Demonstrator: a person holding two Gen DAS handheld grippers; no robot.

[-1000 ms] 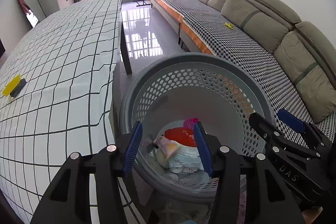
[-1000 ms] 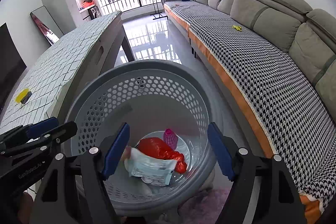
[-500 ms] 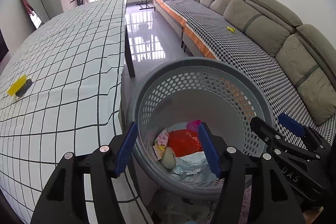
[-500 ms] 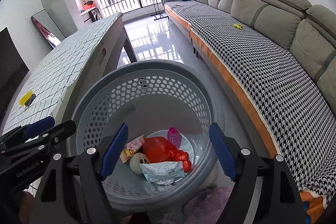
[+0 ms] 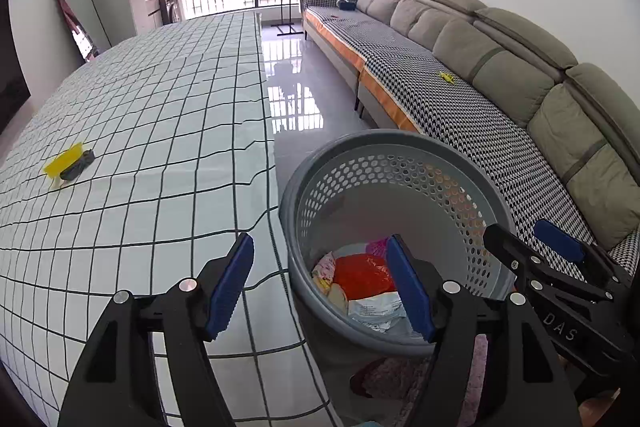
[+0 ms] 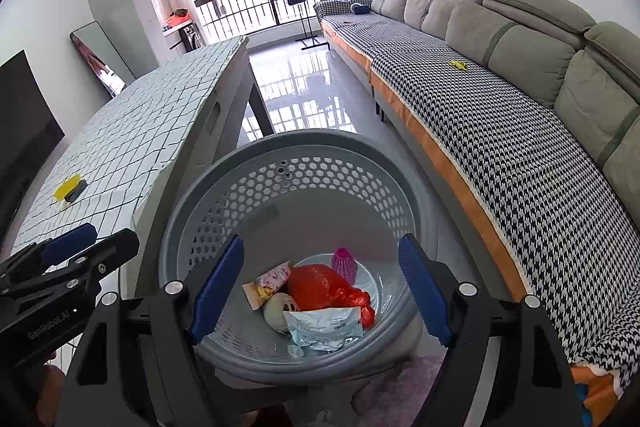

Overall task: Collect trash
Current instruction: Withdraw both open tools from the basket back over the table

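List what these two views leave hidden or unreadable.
- Basket base: both views, covered by trash and its own wall.
- White packet print: right view, too small.
- Yellow scrap on sofa: both views, too small to identify.
- Yellow-and-dark item on table: too small to name.

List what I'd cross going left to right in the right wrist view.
Left gripper → yellow and dark item on the checked table → grey basket → pink snack wrapper → red bag → houndstooth sofa.
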